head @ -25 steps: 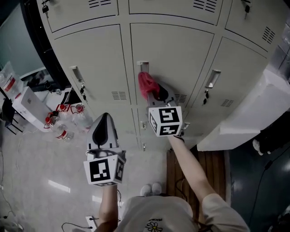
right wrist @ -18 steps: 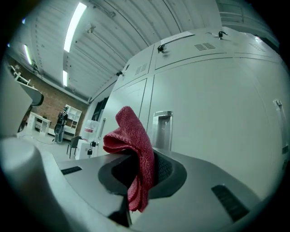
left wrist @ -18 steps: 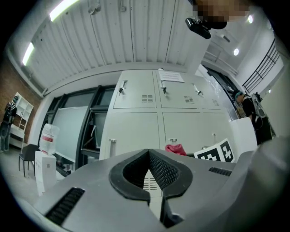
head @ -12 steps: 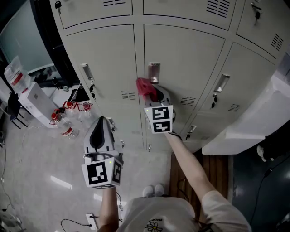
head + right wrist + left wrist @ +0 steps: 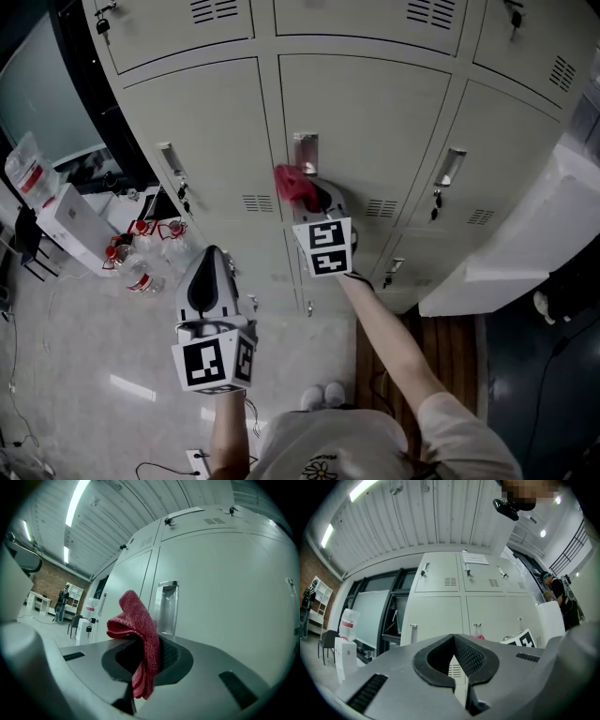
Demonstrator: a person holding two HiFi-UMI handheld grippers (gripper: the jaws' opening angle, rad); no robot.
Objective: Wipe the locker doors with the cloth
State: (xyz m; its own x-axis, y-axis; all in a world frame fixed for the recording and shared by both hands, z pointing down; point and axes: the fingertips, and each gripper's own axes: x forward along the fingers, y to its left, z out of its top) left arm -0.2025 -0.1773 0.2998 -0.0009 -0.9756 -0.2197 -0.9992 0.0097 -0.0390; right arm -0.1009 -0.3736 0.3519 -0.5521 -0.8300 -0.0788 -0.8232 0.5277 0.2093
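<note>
The cloth (image 5: 136, 634) is red and folded. It is clamped between the jaws of the right tool (image 5: 315, 195), and its loose end stands up past the jaw tips. In the head view the cloth (image 5: 293, 186) sits at the left edge of the middle door (image 5: 375, 122), just below the handle (image 5: 306, 153) and left of the vent (image 5: 380, 207). The views do not settle whether the cloth touches the door. In the right gripper view the handle (image 5: 167, 606) stands upright just behind the cloth.

The right tool points at the middle door, and the person's right forearm (image 5: 389, 342) is stretched out behind it.

The left tool (image 5: 454, 640) is clenched, its jaws together with nothing between them. In the head view it (image 5: 212, 257) is held back from the lockers, below the left door (image 5: 206, 131) and well apart from the cloth.

The right door (image 5: 502, 150) lies beyond the middle door. Both side doors carry a handle with keys hanging below it.

On the floor (image 5: 84, 347) at the left, several bottles (image 5: 141, 274) with red caps lie beside a white box (image 5: 67, 217). A white ledge (image 5: 525, 244) projects at the right edge of the lockers.
</note>
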